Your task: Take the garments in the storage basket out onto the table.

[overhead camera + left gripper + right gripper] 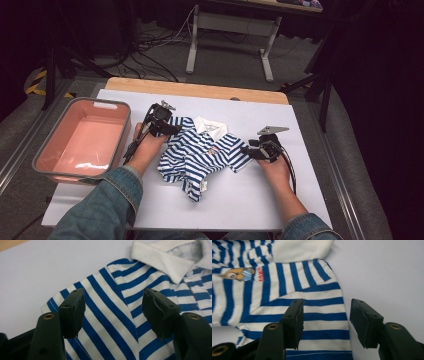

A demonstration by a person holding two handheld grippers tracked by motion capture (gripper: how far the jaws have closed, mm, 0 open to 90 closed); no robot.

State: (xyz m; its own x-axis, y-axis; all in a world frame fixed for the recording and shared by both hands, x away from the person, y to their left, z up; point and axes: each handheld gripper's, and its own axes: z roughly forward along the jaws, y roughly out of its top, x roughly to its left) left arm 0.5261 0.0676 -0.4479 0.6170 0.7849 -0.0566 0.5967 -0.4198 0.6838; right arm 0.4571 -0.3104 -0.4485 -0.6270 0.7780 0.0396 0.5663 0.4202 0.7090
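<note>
The left gripper sits at ten o'clock, jaws parted – nothing pinched. The right gripper rests at three o'clock, jaws apart too.

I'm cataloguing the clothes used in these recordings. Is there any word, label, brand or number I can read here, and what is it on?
Red lettering beside the cartoon patch on the chest of the striped shirt: too blurred and turned sideways to read.
Small white tag at the shirt's bottom hem: too small to read.
Pink bin, white table top and both grippers: no writing to be seen.
</note>
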